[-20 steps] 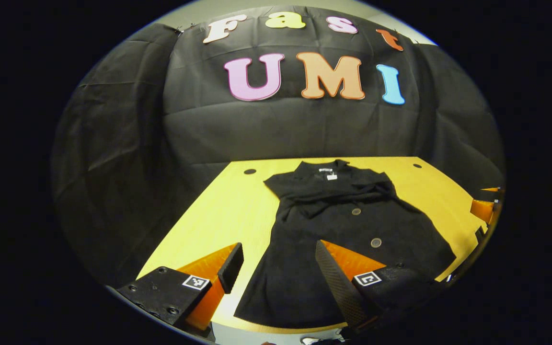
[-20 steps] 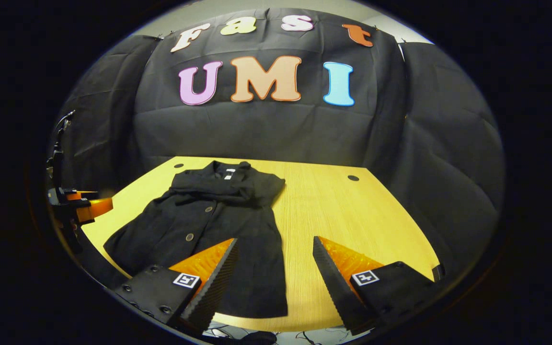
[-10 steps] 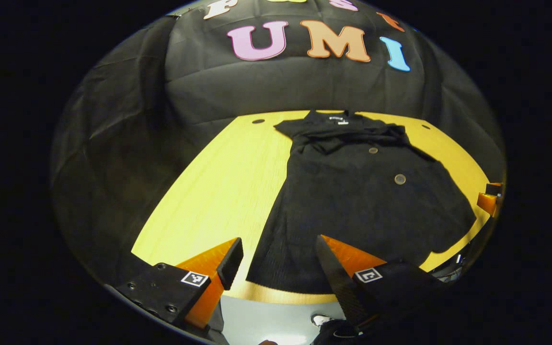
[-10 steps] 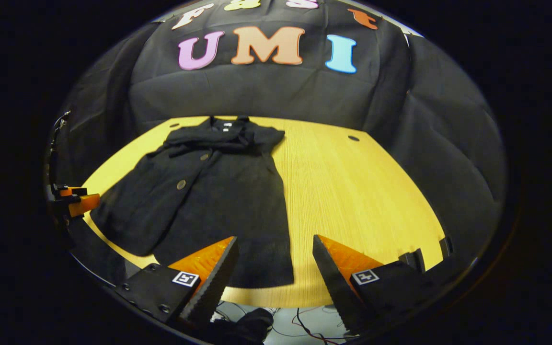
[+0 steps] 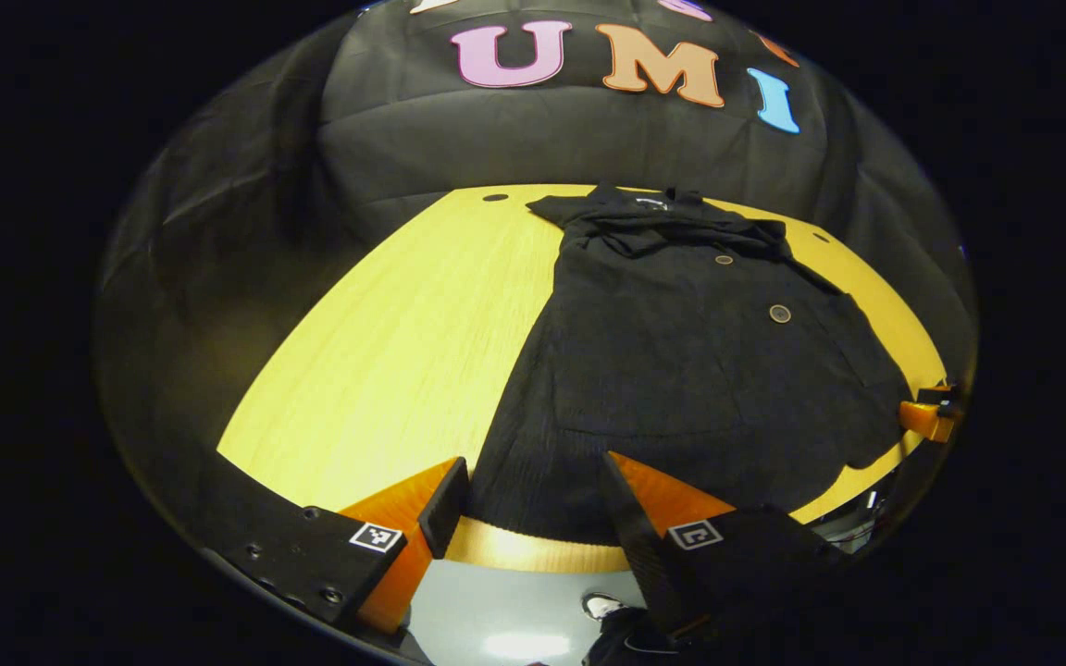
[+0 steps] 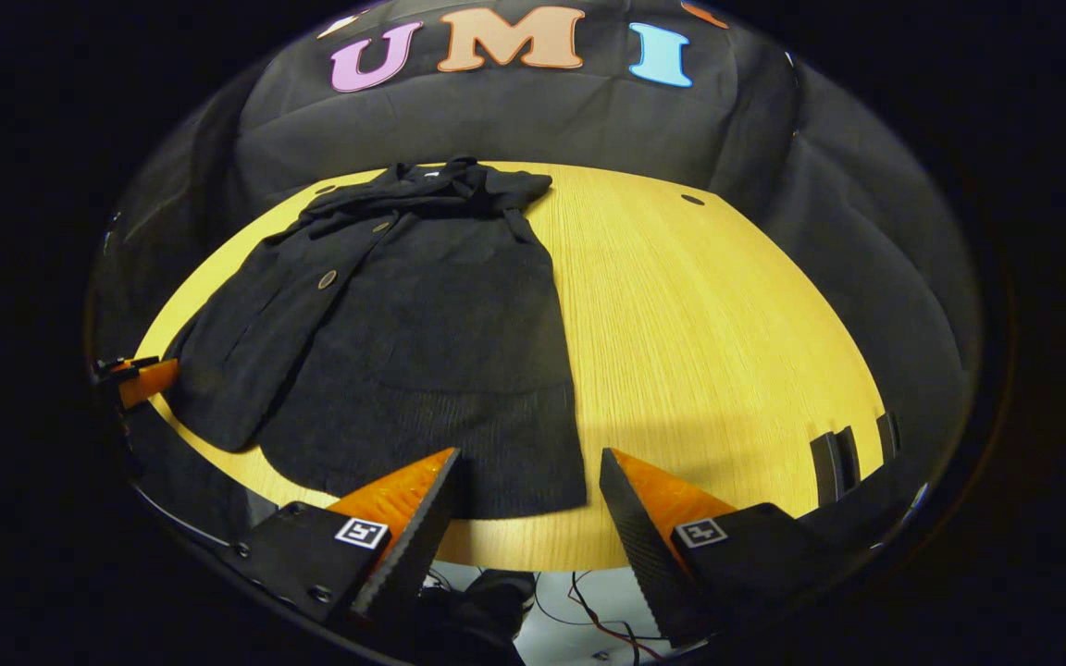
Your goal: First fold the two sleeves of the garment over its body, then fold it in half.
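**Both tongs pulled back to the near edge**

Both views have tipped down since a second ago, so the desk's (image 6: 709, 324) near edge and the floor below it show now. The left tongs (image 5: 533, 504) and right tongs (image 6: 528, 504) are spread wide, holding nothing, just above the garment's hem. The black garment (image 5: 681, 370) lies flat, collar at the far edge, sleeves bunched across the chest, two round buttons showing, hem at the near edge.
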### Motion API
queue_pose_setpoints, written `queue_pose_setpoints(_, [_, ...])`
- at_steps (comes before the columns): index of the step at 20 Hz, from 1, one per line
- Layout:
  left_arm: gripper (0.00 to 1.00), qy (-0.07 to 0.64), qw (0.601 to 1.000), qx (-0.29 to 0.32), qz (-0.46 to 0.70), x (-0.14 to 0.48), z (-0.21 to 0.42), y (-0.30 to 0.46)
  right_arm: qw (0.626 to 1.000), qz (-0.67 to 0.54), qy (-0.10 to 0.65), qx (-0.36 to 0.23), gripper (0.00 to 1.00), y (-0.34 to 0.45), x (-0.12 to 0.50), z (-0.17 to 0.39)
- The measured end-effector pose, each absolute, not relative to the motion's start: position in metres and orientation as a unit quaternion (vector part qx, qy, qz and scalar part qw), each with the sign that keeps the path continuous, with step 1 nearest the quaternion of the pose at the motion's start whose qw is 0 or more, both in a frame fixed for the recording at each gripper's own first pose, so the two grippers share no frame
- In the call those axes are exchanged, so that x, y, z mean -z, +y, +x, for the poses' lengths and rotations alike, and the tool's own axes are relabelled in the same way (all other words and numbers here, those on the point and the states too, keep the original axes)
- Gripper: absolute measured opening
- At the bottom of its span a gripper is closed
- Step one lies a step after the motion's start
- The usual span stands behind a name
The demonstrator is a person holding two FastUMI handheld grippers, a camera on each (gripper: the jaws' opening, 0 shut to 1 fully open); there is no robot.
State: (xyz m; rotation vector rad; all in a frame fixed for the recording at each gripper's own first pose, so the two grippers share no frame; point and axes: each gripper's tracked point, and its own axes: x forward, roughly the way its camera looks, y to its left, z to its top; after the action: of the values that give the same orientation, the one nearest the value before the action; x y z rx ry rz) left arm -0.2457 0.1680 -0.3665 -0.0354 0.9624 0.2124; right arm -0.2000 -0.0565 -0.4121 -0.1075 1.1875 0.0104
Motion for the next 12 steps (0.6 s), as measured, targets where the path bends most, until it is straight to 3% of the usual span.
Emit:
queue_pose_setpoints(1, [0.88, 0.458, 0.884, -0.095, -0.015, 0.369, -0.241, 0.165, 0.827, -0.034, 0.561, -0.018, 0.94, -0.050, 0.414, -0.199])
queue_pose_setpoints(2, [0.71, 0.458, 0.885, -0.083, -0.015, 0.371, -0.237, 0.159, 0.825, -0.017, 0.564, -0.023, 0.90, -0.044, 0.414, -0.200])
queue_pose_setpoints(6, [0.03, 0.459, 0.885, -0.076, 0.011, 0.373, -0.232, 0.150, 0.831, -0.022, 0.553, -0.048, 0.16, -0.034, 0.417, -0.196])
queue_pose_setpoints(9, [0.00, 0.466, 0.881, -0.077, 0.016, 0.372, -0.232, 0.150, 0.841, 0.006, 0.540, -0.043, 0.05, -0.031, 0.404, -0.193])
queue_pose_setpoints(12, [0.00, 0.455, 0.888, -0.070, -0.016, 0.357, -0.228, 0.148, 0.862, 0.026, 0.505, -0.044, 0.05, -0.023, 0.375, -0.176])
